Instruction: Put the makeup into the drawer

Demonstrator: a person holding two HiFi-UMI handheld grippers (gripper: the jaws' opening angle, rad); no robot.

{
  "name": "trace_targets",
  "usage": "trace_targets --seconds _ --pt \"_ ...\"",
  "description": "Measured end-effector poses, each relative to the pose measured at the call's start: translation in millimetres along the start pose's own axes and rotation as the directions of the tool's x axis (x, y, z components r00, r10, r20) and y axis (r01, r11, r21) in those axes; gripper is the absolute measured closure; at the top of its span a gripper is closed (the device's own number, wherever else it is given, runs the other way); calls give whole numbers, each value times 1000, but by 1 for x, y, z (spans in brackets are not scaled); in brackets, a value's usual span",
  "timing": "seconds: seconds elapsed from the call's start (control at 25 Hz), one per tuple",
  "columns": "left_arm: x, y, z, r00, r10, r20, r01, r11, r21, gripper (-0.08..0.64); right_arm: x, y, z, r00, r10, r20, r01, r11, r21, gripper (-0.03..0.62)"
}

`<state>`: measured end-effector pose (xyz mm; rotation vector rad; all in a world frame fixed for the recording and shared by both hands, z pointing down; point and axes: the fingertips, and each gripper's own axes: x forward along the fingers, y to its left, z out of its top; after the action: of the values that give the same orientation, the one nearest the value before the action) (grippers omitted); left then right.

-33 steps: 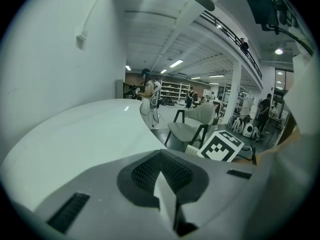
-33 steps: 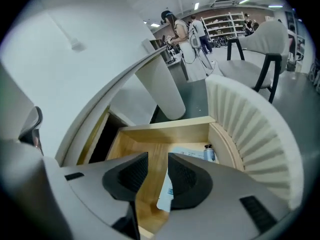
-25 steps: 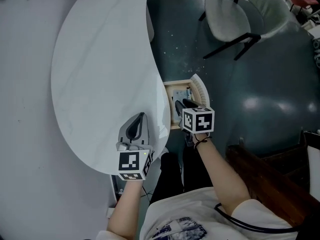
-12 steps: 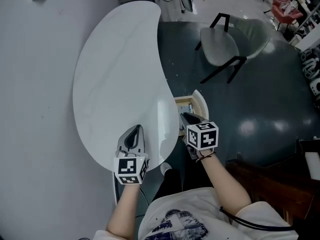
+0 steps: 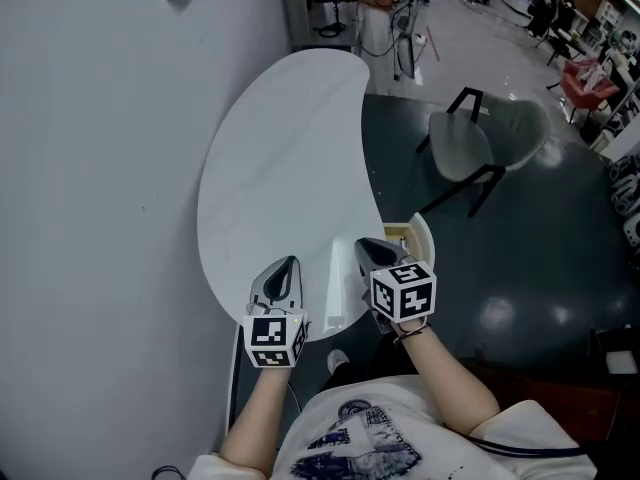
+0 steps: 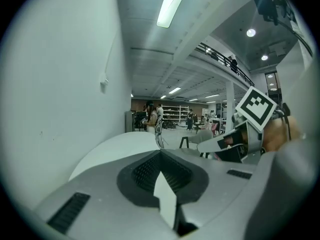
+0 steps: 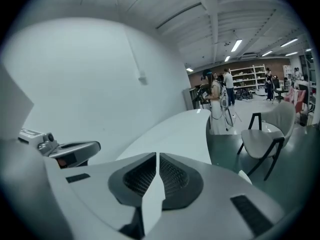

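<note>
My left gripper (image 5: 288, 264) hangs above the near end of the white curved table (image 5: 290, 158). It is shut with nothing in it; its jaws meet in the left gripper view (image 6: 160, 153). My right gripper (image 5: 372, 250) is raised beside it at the table's right edge. Its jaws have just been closing, and they now stand together with nothing between them (image 7: 157, 157). The open wooden drawer (image 5: 420, 236) shows as a sliver just right of the right gripper. No makeup shows in any view; the drawer's inside is hidden.
A grey chair with black legs (image 5: 470, 148) stands on the dark floor to the right of the table. A white wall (image 5: 100, 168) runs along the table's left side. People and shelves are far off at the back of the hall.
Both grippers have risen. The right one has lifted out of the open drawer to beside the table's edge, and its jaws have come together. The head view has tilted up.
</note>
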<state>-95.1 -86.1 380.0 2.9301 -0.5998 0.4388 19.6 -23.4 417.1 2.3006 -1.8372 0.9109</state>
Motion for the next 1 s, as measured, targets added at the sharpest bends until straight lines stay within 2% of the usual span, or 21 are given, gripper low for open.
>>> trace_targets --seconds 0.24,0.52,0.68,1.0 --pt "-46 10 22 998 46 38 -46 999 8 520 -31 51 28 995 49 83 -43 996 -74 567" --pt "-91 4 46 995 62 83 -63 998 8 520 -70 93 50 983 105 149 -86 988 -128 571" --pt "-101 2 51 993 61 98 -63 998 14 520 -83 102 55 976 119 181 -94 986 -141 572" --pt "-105 -18 62 993 49 111 -53 998 30 520 -104 104 50 972 147 183 -117 979 -167 572"
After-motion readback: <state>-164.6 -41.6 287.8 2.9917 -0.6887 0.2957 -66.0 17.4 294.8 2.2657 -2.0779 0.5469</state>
